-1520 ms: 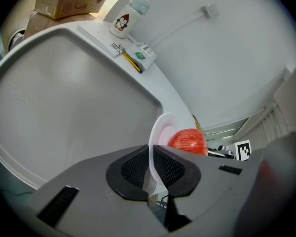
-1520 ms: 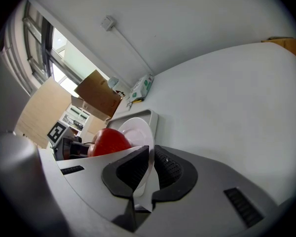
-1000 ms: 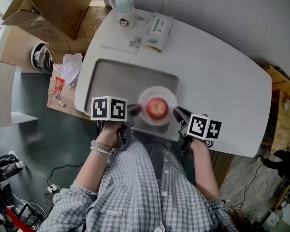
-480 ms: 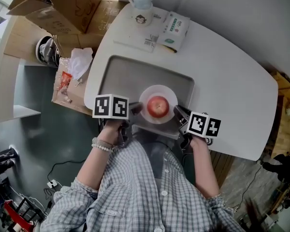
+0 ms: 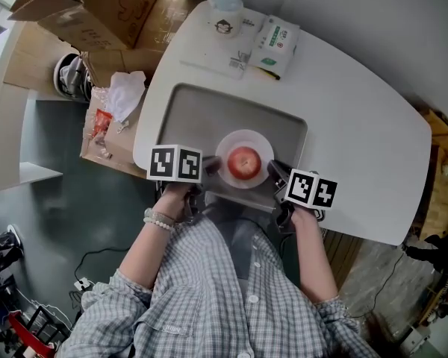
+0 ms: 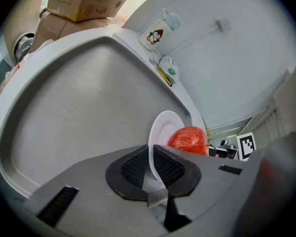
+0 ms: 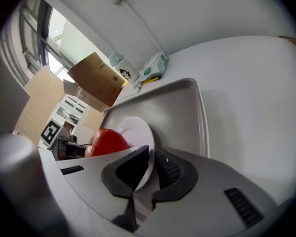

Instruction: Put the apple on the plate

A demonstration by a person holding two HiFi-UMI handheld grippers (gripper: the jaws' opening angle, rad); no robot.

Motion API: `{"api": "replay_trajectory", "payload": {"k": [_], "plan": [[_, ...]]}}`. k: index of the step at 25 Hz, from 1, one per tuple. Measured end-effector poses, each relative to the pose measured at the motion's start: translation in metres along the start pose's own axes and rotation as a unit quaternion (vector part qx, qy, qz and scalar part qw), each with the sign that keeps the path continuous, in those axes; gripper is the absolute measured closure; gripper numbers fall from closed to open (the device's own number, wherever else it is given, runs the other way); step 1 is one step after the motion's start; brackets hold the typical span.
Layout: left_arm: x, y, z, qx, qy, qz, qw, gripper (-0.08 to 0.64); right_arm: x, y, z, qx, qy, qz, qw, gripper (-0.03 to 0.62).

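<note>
1. The apple (image 5: 243, 162) sits in the middle of the white plate (image 5: 243, 139). The plate is over the grey tray (image 5: 201, 118), on the tray's side closest to the near edge of the counter (image 5: 343, 118).
2. The left claw (image 6: 152, 168) is pinching the plate's rim, one pad on each face of it.
3. The right claw (image 7: 149, 161) is pinching the opposite rim the same way. The apple is between the two claws and neither touches it.
4. Can't tell if the plate rests on the tray or is held just off it.
5. Progress: apple on plate looks done. Likely all that's left is setting the plate steady and letting go.
6. Risk: the apple is loose and round, so it could roll if the plate tips.
7. A mug (image 5: 225, 13) and a wipes pack (image 5: 276, 39) sit at the counter's far edge, well clear of both claws.
</note>
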State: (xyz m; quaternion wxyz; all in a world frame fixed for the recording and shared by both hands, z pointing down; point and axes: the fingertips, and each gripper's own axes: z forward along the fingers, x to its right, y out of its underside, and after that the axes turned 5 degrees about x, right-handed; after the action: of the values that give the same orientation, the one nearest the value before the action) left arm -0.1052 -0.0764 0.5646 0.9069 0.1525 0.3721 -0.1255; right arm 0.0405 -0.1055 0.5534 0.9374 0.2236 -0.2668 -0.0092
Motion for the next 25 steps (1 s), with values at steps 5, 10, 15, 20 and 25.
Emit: {"api": "replay_trajectory", "payload": {"k": [5,10,15,20,25], "plan": [[-0.001,-0.003,0.0,0.004,0.005,-0.002,1.0,0.526,-0.001,-0.001,0.003,0.007,0.008,-0.008,1.0,0.545],[-0.002,-0.005,-0.001,0.011,0.011,-0.006,0.9999,0.526,-0.002,0.0,0.004,0.02,0.016,-0.019,0.999,0.545],[-0.003,-0.005,-0.001,0.011,0.011,-0.01,0.9998,0.526,-0.002,0.0,0.004,0.029,0.021,-0.01,0.999,0.545],[0.002,-0.01,-0.004,0.034,0.032,-0.012,0.9988,0.525,-0.003,0.001,0.003,0.036,0.017,-0.003,0.999,0.545],[0.001,-0.009,-0.007,0.048,0.039,-0.028,0.9977,0.525,-0.008,0.001,0.002,0.049,0.0,0.012,0.999,0.545]]}}
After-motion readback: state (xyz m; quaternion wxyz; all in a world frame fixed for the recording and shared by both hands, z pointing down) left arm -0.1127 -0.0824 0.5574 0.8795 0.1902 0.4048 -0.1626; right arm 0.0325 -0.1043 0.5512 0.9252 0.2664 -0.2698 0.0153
